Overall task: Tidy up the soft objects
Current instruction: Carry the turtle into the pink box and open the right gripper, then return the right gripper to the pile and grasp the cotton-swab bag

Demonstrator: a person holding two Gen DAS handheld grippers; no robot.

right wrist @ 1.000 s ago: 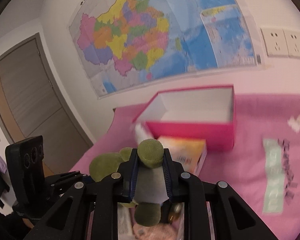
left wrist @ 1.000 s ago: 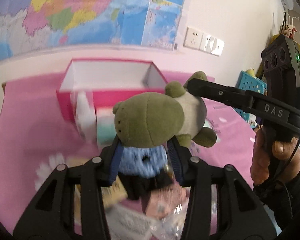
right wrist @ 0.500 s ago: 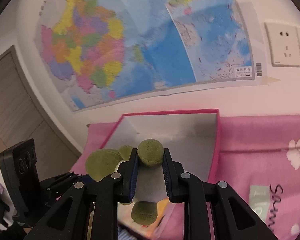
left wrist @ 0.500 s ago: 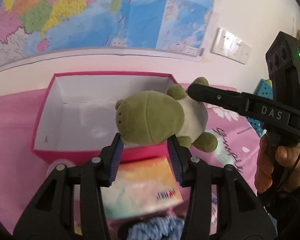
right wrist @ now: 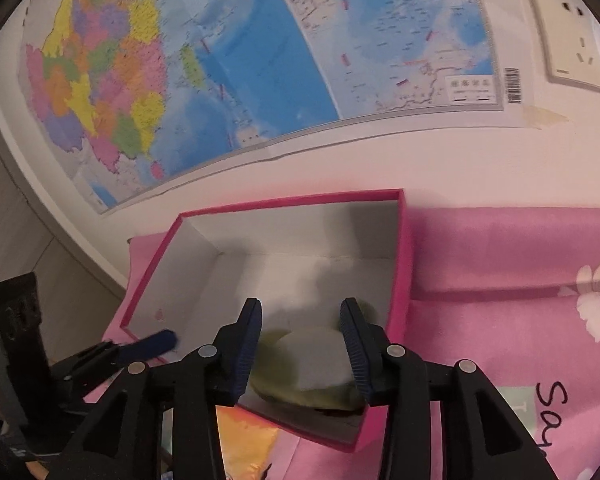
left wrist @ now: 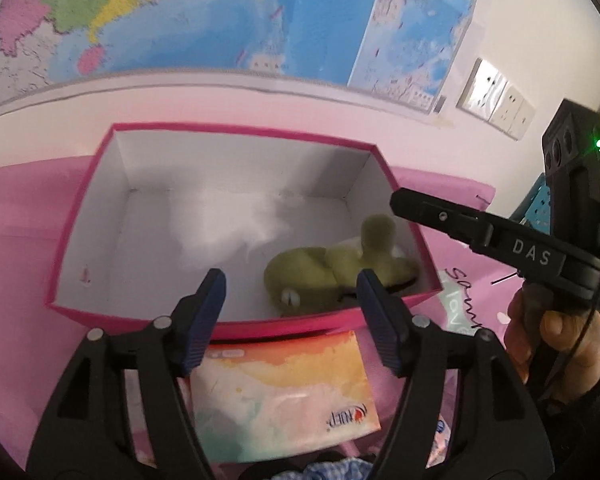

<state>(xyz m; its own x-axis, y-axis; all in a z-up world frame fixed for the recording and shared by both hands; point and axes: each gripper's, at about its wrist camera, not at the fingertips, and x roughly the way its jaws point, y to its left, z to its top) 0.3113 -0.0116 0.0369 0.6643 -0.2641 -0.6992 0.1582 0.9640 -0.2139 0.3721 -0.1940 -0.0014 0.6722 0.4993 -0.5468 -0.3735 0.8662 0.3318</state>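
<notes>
A green plush frog (left wrist: 332, 268) with a pale belly lies inside the pink box (left wrist: 236, 324), in its near right corner. Above the box's front wall, my left gripper (left wrist: 290, 290) has its jaws opening and nothing between the pads. In the right wrist view the same frog (right wrist: 312, 376) rests on the box floor below my right gripper (right wrist: 302, 320). That gripper's jaws are opening too and stand clear of the toy. The box (right wrist: 400, 264) has white inner walls.
A tissue pack (left wrist: 284, 388) with orange and pink print lies in front of the box on the pink flowered cloth (right wrist: 500, 312). A blue checked fabric (left wrist: 332, 470) peeks at the bottom. A map (right wrist: 240, 60) and wall sockets (left wrist: 496, 100) hang behind.
Both grippers carried the frog forward over the box, then opened. The frog dropped out of them and now lies on the box floor.
</notes>
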